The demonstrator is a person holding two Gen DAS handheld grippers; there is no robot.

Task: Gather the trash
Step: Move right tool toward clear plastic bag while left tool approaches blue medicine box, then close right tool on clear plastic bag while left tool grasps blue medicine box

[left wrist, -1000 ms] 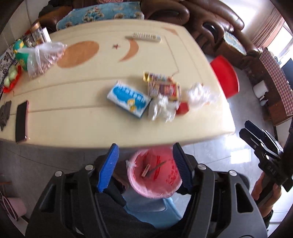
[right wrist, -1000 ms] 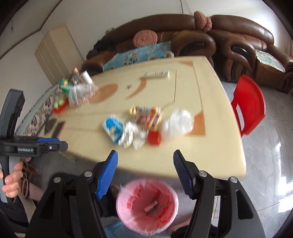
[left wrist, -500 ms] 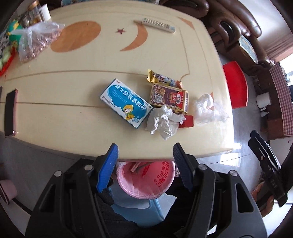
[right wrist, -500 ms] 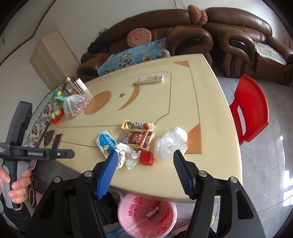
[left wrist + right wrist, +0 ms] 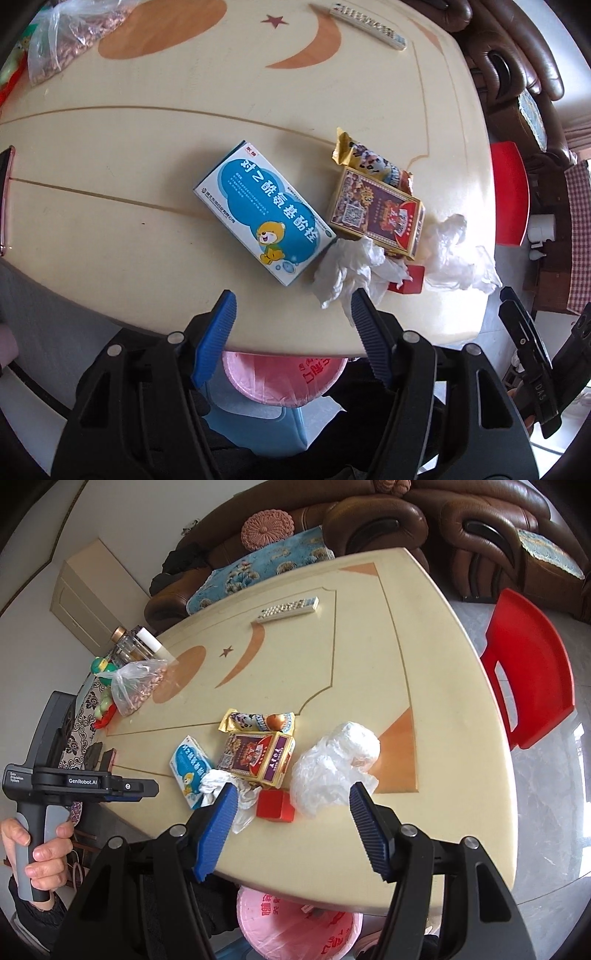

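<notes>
Six bits of trash near the table's [image 5: 424, 686] near edge

Two boxes [image 5: 264, 218], one wrapper [image 5: 364, 158], one tissue [image 5: 347, 273], one red cube [image 5: 276, 805], one plastic bag [image 5: 332, 766]; left gripper [image 5: 291, 306] and right gripper [image 5: 291, 797] hover half-open, empty.

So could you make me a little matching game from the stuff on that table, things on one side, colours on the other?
Things:
1. medicine box with the cartoon bear
2. small cube box
3. crumpled tissue
4. bin liner under the table edge

Colours:
A. pink
B. white
C. blue and white
D. red

Pairs: 1-C, 2-D, 3-B, 4-A
</notes>
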